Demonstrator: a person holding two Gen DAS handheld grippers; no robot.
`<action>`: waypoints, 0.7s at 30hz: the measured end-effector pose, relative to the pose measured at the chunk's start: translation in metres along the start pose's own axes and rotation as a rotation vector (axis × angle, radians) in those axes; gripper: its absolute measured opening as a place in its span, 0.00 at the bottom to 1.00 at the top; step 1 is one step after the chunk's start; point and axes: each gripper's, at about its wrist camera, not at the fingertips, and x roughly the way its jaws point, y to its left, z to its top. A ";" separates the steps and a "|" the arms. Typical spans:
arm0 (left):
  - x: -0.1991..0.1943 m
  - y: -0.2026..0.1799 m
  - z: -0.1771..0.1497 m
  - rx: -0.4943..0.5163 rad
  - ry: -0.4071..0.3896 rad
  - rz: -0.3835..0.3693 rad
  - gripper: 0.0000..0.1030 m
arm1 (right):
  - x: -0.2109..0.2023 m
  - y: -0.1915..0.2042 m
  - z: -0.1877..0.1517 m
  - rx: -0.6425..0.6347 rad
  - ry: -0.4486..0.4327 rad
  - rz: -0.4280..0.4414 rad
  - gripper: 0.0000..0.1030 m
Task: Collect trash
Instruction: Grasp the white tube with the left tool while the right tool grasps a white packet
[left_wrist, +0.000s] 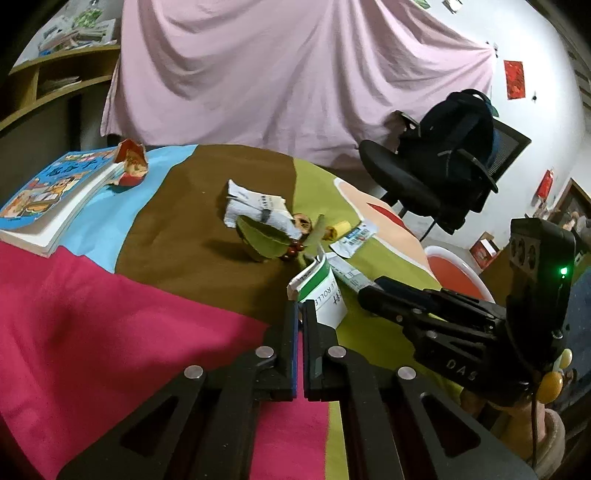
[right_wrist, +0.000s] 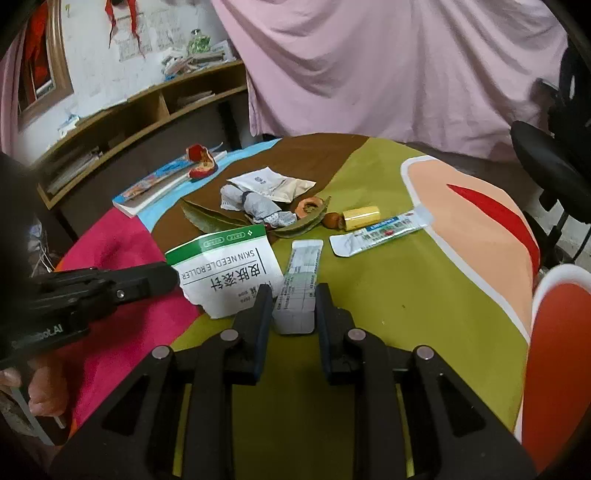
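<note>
Trash lies on a table under a multicoloured cloth (right_wrist: 388, 295). My left gripper (left_wrist: 300, 308) is shut on the edge of a white and green skin needle roller packet (left_wrist: 322, 291); the packet also shows in the right wrist view (right_wrist: 229, 273). My right gripper (right_wrist: 293, 295) stands open around the near end of a long grey-white sachet (right_wrist: 299, 288). Beyond lie crumpled tissue (right_wrist: 255, 206), leaves (right_wrist: 210, 221), a white pouch (right_wrist: 273, 182), a dried fruit ring (right_wrist: 310, 206), a yellow cap (right_wrist: 360, 218) and a blue-white sachet (right_wrist: 380, 232).
A book (left_wrist: 51, 195) with a red torn wrapper (left_wrist: 131, 164) lies at the far left. A red bin with a white rim (right_wrist: 554, 332) stands at the table's right edge. A black chair with a backpack (left_wrist: 450, 155) is behind.
</note>
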 end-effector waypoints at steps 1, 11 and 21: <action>0.000 -0.002 0.000 0.006 -0.001 -0.002 0.00 | -0.004 -0.002 -0.001 0.012 -0.011 0.000 0.50; 0.000 -0.028 -0.006 0.103 -0.030 0.001 0.00 | -0.032 -0.019 -0.015 0.098 -0.069 -0.006 0.50; 0.007 -0.041 -0.012 0.159 -0.003 -0.002 0.19 | -0.037 -0.033 -0.026 0.144 -0.060 -0.018 0.50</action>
